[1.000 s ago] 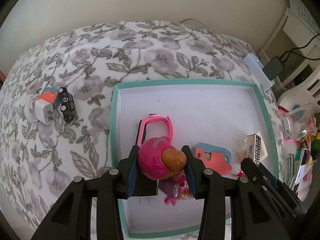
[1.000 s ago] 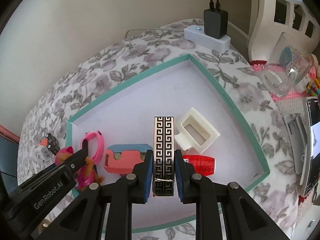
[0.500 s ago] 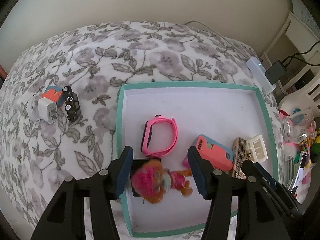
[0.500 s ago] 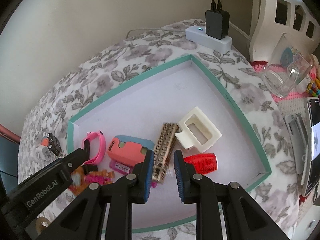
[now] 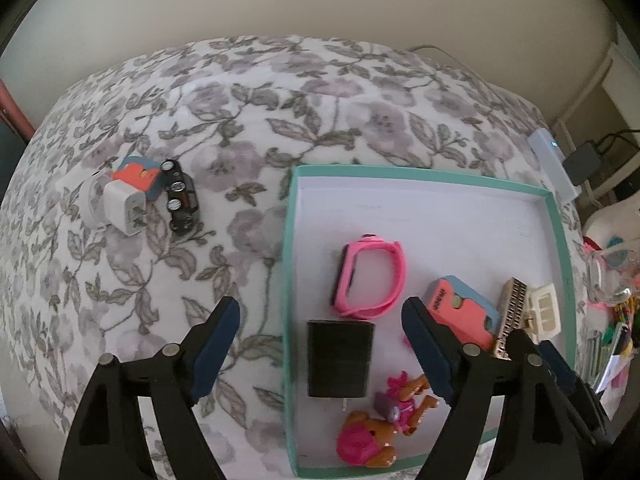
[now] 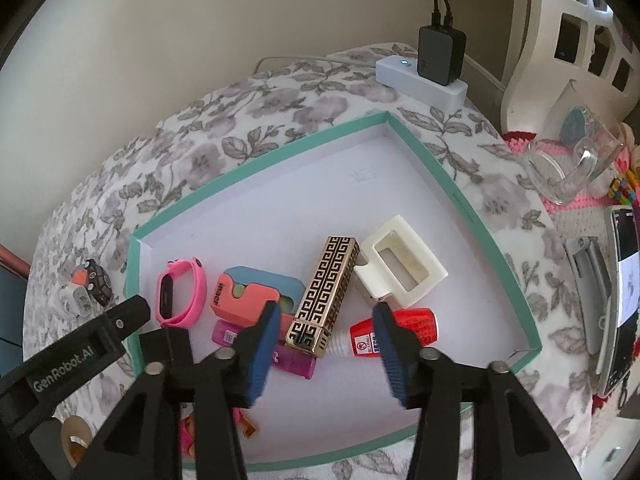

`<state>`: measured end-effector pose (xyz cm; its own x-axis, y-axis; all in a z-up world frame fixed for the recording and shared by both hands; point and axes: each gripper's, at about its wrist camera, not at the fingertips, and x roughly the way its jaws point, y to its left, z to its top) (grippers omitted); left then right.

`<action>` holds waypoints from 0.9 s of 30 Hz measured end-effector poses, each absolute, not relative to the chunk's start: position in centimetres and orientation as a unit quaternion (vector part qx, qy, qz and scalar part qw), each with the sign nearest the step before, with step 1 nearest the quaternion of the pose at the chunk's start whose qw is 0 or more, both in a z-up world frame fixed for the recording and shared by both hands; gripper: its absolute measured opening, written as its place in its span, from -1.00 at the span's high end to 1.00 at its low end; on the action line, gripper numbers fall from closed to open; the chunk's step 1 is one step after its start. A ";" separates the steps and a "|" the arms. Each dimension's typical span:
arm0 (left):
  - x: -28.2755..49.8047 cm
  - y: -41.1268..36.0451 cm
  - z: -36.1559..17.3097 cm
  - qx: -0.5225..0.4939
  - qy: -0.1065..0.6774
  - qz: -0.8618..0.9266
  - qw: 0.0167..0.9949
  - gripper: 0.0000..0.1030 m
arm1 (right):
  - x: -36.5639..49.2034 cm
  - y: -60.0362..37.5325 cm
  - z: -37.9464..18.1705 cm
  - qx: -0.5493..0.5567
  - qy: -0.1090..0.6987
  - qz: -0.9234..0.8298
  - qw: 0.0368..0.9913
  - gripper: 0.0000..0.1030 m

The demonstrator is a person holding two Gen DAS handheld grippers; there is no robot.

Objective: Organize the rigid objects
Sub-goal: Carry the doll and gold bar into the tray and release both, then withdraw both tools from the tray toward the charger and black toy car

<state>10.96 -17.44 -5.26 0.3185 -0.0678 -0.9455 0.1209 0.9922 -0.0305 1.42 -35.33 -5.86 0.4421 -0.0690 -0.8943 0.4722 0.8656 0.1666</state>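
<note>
A teal-rimmed tray lies on a floral cloth. In it lie a toy dog with a pink helmet, a black block, a pink watch, a coral-and-blue case, a gold patterned box, a white frame and a red bottle. My left gripper hangs over the tray's left rim, jaws opening, nothing gripped. My right gripper hovers above the gold box, jaws opening, pads off it.
On the cloth left of the tray sit a white charger, a black toy car and a coral piece. A power strip with a black adapter, a glass mug and a phone stand to the right.
The left gripper let go of the toy dog, which dropped into the tray, and shifted left. The right gripper released the gold box, which now lies flat among the other items.
</note>
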 end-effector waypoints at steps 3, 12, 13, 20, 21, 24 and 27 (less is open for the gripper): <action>11.1 -16.9 -5.6 0.028 0.584 -0.039 0.811 -0.69 | 1.5 -35.1 -5.9 0.196 0.503 -0.163 0.826 -0.22; 11.6 -15.5 -6.4 0.022 0.599 -0.010 0.800 -0.73 | 1.9 -34.6 -6.2 0.180 0.504 -0.161 0.829 -0.54; 11.7 -15.3 -6.4 0.023 0.598 -0.008 0.801 -0.73 | 1.9 -34.6 -6.2 0.179 0.504 -0.161 0.830 -0.57; 12.0 -14.9 -6.5 0.023 0.600 0.000 0.799 -0.97 | 2.2 -34.1 -6.3 0.165 0.502 -0.164 0.833 -0.80; 12.0 -14.8 -6.5 0.023 0.601 0.001 0.799 -0.97 | 2.2 -34.0 -6.3 0.162 0.502 -0.165 0.833 -0.83; 12.2 -14.5 -6.6 0.024 0.603 0.003 0.797 -0.97 | 2.4 -33.7 -6.5 0.149 0.505 -0.171 0.832 -1.00; 12.5 -14.0 -6.7 0.020 0.606 0.007 0.796 -0.97 | 2.5 -33.4 -6.6 0.149 0.505 -0.171 0.833 -1.00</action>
